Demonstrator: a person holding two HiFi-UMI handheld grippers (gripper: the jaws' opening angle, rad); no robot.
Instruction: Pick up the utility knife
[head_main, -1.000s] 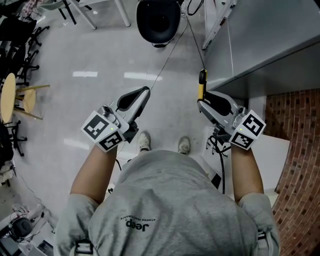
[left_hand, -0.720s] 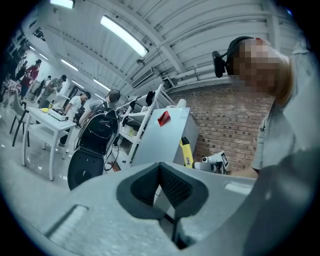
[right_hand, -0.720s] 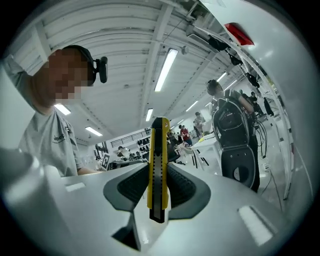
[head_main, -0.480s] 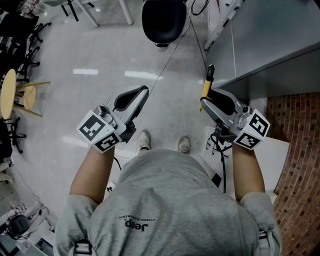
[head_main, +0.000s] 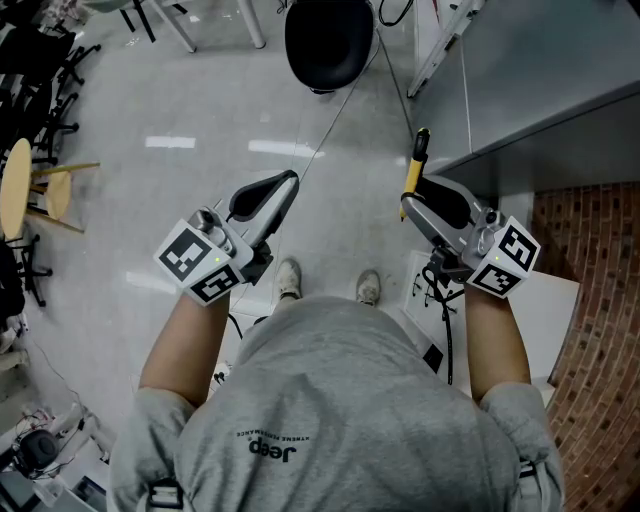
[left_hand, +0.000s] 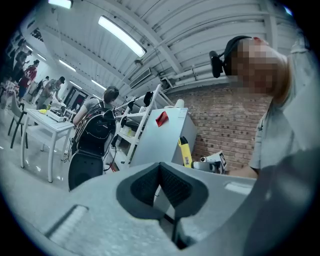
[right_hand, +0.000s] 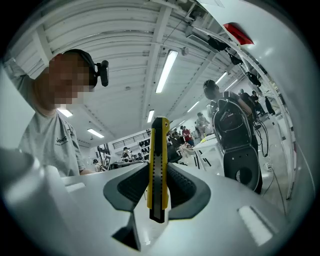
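The utility knife (head_main: 411, 172) is yellow with a black slider. It stands upright between the pads of my right gripper (head_main: 408, 205), which is shut on its lower half. In the right gripper view the knife (right_hand: 158, 165) rises straight out of the gripper (right_hand: 159, 182), its tip above the jaws. My left gripper (head_main: 289, 183) is held out level at the left, jaws together, holding nothing. In the left gripper view its pads (left_hand: 172, 185) meet at their tips, with the knife (left_hand: 184, 152) and the right gripper (left_hand: 212, 161) seen beyond.
A grey cabinet (head_main: 530, 80) stands to the right of the knife, with a brick surface (head_main: 595, 300) and a white box (head_main: 545, 300) below it. A black round seat (head_main: 322, 40) is ahead, a wooden stool (head_main: 20, 195) at far left. People and white tables (left_hand: 47, 117) show in the background.
My right gripper has turned slightly, so the knife now leans a little to the right at its top. The left gripper has hardly moved.
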